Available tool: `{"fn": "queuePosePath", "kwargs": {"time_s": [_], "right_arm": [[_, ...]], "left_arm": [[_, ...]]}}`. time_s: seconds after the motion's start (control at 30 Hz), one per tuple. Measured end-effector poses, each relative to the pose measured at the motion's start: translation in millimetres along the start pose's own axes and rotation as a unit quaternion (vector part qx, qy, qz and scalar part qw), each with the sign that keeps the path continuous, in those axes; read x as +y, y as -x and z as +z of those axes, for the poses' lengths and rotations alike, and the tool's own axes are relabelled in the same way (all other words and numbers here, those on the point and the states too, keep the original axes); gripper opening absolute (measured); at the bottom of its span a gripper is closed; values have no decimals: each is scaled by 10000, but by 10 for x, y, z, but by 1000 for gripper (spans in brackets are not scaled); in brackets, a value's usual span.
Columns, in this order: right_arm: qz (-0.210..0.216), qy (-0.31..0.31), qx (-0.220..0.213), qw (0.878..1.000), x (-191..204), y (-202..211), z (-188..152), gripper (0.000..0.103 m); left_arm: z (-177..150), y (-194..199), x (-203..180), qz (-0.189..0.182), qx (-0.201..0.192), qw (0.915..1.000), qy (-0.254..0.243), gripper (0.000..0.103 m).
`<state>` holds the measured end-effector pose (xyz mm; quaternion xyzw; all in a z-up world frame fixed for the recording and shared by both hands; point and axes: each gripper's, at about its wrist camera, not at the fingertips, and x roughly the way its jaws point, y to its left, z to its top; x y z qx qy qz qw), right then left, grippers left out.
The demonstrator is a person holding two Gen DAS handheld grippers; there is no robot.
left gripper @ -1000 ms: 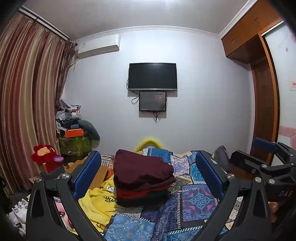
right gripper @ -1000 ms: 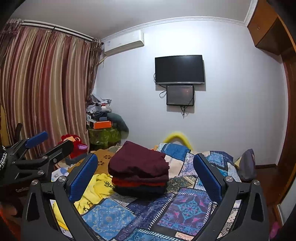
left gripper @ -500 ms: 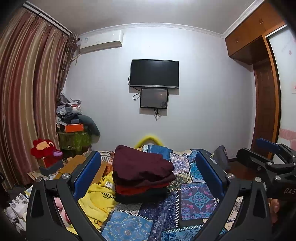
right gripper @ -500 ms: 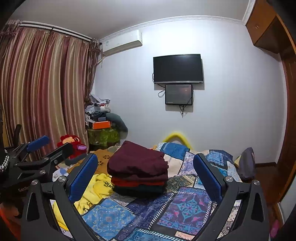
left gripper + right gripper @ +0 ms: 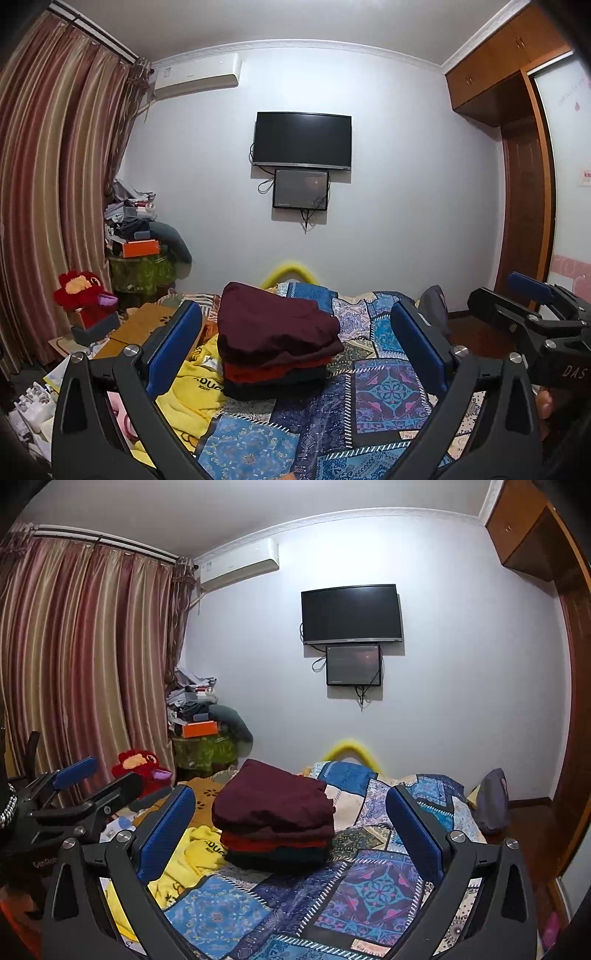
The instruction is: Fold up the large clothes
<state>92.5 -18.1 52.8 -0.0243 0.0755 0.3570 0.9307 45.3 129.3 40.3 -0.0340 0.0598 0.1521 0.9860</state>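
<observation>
Fingers of both the left gripper (image 5: pixel 295 350) and right gripper (image 5: pixel 290 827) gape empty above the bed (image 5: pixel 384 384). Beside the folded maroon-topped clothes stack (image 5: pixel 275 343) lies a crumpled yellow cotton garment (image 5: pixel 192 387) — soft, limp, probably light — best pinched at its edges.

Readable text is sparse. The right gripper (image 5: pixel 532 306) body, seen from the left wrist camera, bears the letters "DAS". The yellow garment (image 5: pixel 192 391) shows partial black print, "DUC". Other markings are too blurred.
</observation>
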Motion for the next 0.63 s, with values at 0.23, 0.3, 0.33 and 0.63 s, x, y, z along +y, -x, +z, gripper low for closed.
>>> {"fn": "queuePosePath", "kwargs": {"time_s": [0.23,0.3,0.33,0.63], "right_arm": [[-36,-31,11,10000,-3,-20,9,102],[-48,-54,30,10000,-10,-27,12,102],[-47,-63,40,10000,-14,-31,13,102],[-32,-143,93,9998,-42,-41,6,102]], "left_arm": [[-23,-15,-25,-58,48,10000,6,103],[-25,-22,-16,-69,62,9999,41,103],[-27,-22,-10,-75,66,9999,60,103],[-38,-23,-8,-52,91,9999,60,103]]}}
